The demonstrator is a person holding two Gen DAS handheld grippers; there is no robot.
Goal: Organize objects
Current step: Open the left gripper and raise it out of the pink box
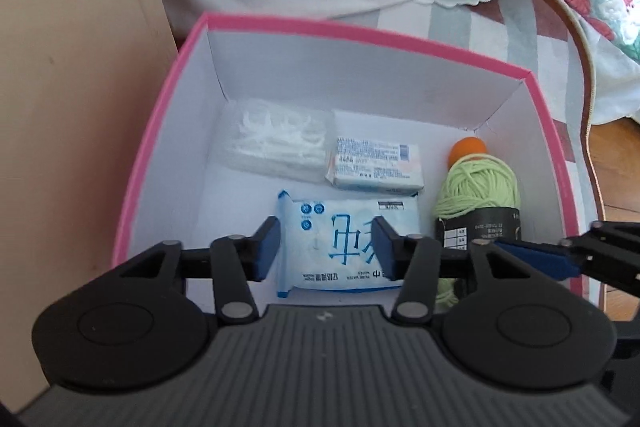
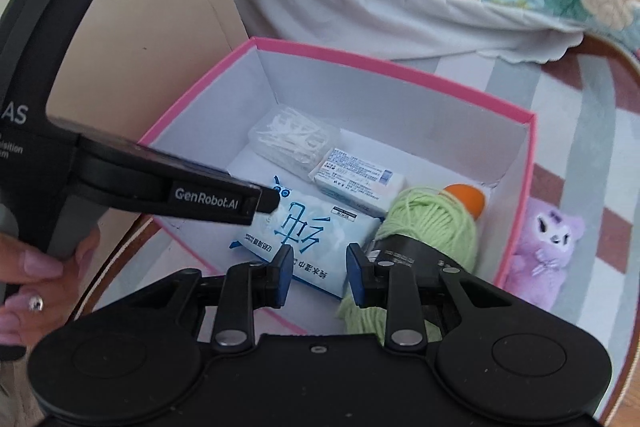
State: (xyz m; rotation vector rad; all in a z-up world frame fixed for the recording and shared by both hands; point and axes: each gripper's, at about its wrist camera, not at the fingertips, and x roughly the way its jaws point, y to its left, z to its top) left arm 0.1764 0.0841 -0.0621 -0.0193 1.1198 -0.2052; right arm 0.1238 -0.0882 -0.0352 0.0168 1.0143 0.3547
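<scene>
Soft daylight, slight blur, fisheye-bent edges

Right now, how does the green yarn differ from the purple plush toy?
The green yarn lies inside the pink box; the purple plush toy sits outside, against the box's wall. The yarn is a wound ball with a black paper band; the toy has a face and a bow. Both look soft.
</scene>
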